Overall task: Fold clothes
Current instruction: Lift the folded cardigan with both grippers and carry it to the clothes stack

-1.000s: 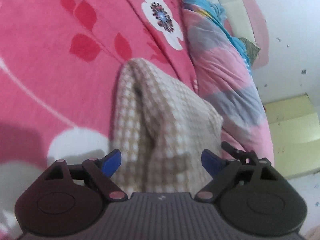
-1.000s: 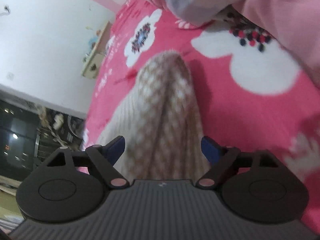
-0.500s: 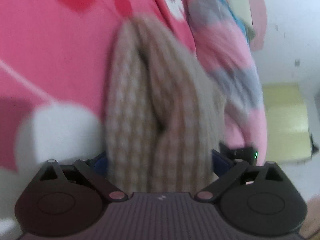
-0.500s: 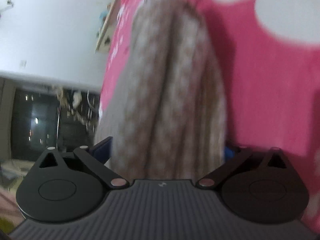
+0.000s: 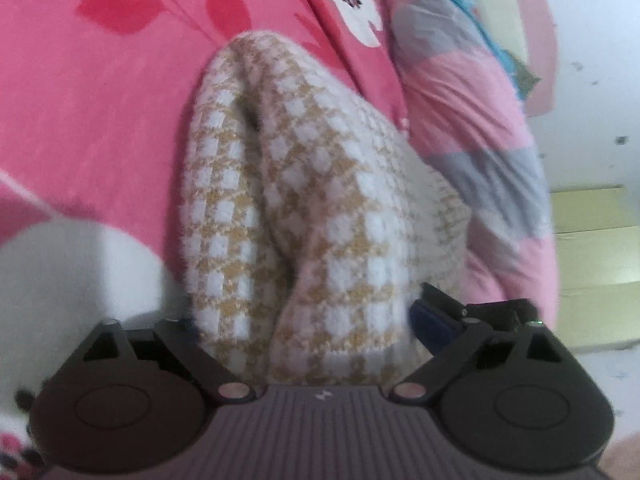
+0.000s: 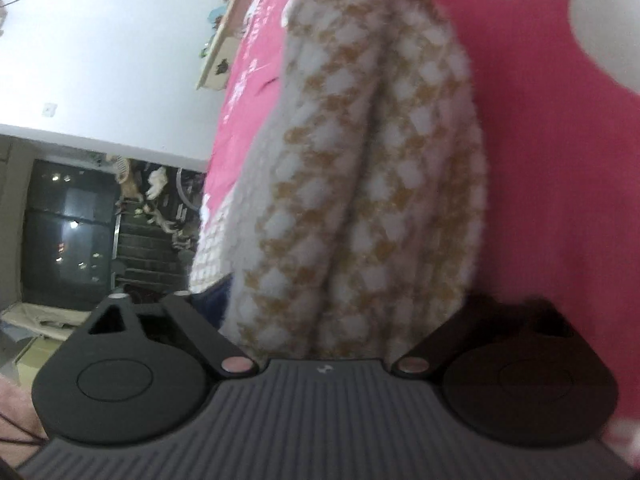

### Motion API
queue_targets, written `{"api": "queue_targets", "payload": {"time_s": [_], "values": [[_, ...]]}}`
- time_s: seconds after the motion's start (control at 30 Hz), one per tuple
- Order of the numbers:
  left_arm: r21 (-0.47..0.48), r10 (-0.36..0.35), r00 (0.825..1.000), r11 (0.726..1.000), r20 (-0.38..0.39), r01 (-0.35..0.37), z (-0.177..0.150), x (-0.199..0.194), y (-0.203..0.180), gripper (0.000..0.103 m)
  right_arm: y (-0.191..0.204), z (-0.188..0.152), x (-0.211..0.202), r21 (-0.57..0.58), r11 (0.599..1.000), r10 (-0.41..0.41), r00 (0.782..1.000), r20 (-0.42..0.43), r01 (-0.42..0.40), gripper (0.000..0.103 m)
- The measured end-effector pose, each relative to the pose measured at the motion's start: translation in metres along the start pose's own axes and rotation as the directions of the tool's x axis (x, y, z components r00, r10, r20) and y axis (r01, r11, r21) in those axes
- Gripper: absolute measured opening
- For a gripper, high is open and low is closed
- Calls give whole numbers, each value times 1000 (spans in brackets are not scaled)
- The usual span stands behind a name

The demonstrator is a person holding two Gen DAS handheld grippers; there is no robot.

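Note:
A fluffy white-and-tan checked garment (image 5: pixel 300 184), bunched into a thick folded roll, lies on a pink flowered bedspread (image 5: pixel 100 120). My left gripper (image 5: pixel 304 320) straddles its near end. The jaws are closing with the roll between them. The right blue pad (image 5: pixel 432 320) touches the cloth, and the left pad is hidden behind it. In the right wrist view the same garment (image 6: pixel 372 120) fills my right gripper (image 6: pixel 340 308). Its jaws are also closing on the roll, and both pads are mostly buried in the fluff.
A rolled quilt (image 5: pixel 472 120) striped pink, grey and blue lies along the garment's right side. Pale yellow furniture (image 5: pixel 592 260) stands beyond it by a white wall. In the right wrist view, a small shelf (image 6: pixel 220 60) and a dark doorway (image 6: pixel 68 232) lie past the bed's edge.
Both grippers have moved forward over the garment, so its roll now sits deep between the jaws. The jaws widened, then came in against the cloth.

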State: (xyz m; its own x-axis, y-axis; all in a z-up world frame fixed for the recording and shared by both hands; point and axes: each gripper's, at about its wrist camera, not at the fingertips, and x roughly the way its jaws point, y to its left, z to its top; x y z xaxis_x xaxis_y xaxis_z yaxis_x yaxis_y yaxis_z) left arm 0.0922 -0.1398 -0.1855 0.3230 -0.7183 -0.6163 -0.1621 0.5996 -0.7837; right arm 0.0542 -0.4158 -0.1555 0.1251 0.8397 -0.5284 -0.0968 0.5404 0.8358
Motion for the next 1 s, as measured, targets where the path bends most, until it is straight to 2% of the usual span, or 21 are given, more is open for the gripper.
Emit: {"api": "queue_targets", "payload": {"time_s": [0.03,0.13,0.27,0.37,0.47,0.57,0.7,0.8,0.87,1.0], "values": [[9,30,1000,999,2,-30,1,0,-10,83,5,1,-3,-17,1000,-23,1000,8,23,72],[14,111,994,994,4,-111,5,-6,-43,77,19,-2,-15,-29,999,-44,998,41,45,62],[51,215,976,975,21,-216,8,-27,-93,76,39,1,-29,-15,999,-44,998,37,44,60],[5,243,968,970,59,-244,8,-47,-127,76,59,12,-43,-16,1000,-27,999,17,27,60],[-27,245,965,970,98,-244,7,-70,-164,77,88,30,-59,-35,999,-24,1000,-10,24,60],[-71,219,966,975,141,-210,7,-95,-193,77,131,46,-82,-80,996,-41,999,-32,39,60],[-52,175,962,984,210,-168,9,-120,-221,78,182,64,-107,-157,986,-60,998,-26,55,60],[-6,161,950,986,267,-166,7,-136,-224,79,204,76,-111,-222,974,-37,999,1,37,60],[10,149,940,987,307,-160,1,-149,-218,80,217,80,-99,-283,959,-19,1000,20,24,60],[11,122,914,990,387,-137,-25,-179,-188,80,236,66,-72,-373,928,5,1000,9,-2,60]]}}
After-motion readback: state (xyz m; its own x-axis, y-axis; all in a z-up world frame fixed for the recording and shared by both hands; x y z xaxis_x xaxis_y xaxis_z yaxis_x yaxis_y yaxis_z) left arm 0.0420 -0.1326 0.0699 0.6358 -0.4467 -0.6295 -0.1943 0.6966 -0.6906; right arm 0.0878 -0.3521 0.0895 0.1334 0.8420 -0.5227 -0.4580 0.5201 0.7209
